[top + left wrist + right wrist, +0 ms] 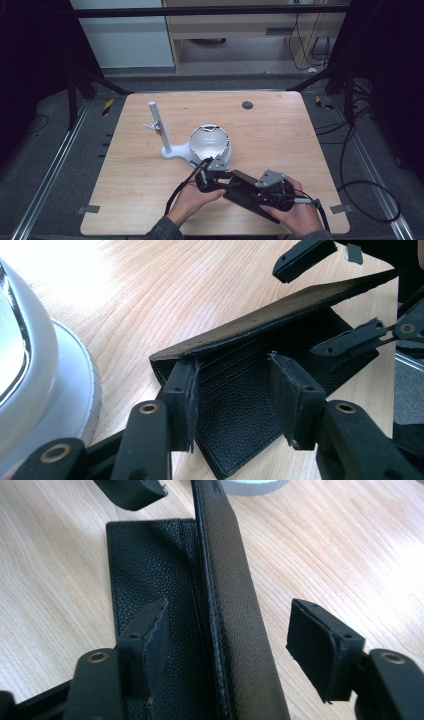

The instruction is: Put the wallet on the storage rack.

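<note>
A: What's the biggest thing here?

B: One wooden table (pixel 150 200). Its near edge is cut off by the bottom of the high view, and so are the person's two forearms.

A: And on it?

B: One white bowl (pixel 210 143) on a white base with an upright post (pixel 159 127) beside it. In the left gripper view the bowl is cut off at the left edge. Then one black wallet (pixel 245 191), lying on the near part of the table just in front of the bowl. From above, both hands and grippers cover most of it.

A: Is the wallet open?

B: Half open; one flap stands raised, the other lies flat on the wood.

A: The hands?

B: Two, each gripping a tool, meeting over the wallet. The left gripper (pixel 235 390) has its jaws apart above the flat flap, under the raised one. The right gripper (pixel 230 640) straddles the raised flap, jaws apart, pads not pressing it.

A: Any contact there?

B: Hard to tell.
</note>
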Action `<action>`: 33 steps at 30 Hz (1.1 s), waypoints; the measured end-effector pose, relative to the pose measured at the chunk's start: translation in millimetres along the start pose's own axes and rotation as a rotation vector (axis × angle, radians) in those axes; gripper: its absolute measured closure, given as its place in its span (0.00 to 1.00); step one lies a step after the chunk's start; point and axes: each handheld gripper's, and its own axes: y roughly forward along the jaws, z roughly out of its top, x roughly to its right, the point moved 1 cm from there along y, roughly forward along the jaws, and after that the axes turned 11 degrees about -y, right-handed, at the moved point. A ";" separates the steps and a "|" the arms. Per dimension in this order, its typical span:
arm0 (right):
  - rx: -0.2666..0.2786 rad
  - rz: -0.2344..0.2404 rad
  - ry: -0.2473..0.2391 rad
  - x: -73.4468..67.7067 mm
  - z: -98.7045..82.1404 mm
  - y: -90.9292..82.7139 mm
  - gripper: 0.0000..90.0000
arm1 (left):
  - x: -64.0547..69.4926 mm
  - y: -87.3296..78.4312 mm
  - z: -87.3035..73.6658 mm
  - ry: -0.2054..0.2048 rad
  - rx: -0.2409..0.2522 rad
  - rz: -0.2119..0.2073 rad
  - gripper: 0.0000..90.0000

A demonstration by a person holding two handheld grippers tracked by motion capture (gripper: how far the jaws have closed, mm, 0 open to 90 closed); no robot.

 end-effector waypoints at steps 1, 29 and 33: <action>-0.009 0.006 -0.010 0.6 1.4 1.7 0.42 | -0.2 0.1 0.1 0.000 0.001 0.001 0.62; 0.163 -0.112 -0.077 12.8 -7.7 -47.3 0.93 | -2.0 -23.2 -14.4 -0.006 0.034 0.050 0.14; 0.220 -0.119 -0.062 13.3 -8.2 -59.0 0.93 | -0.5 -23.8 -12.1 -0.007 0.043 0.044 0.12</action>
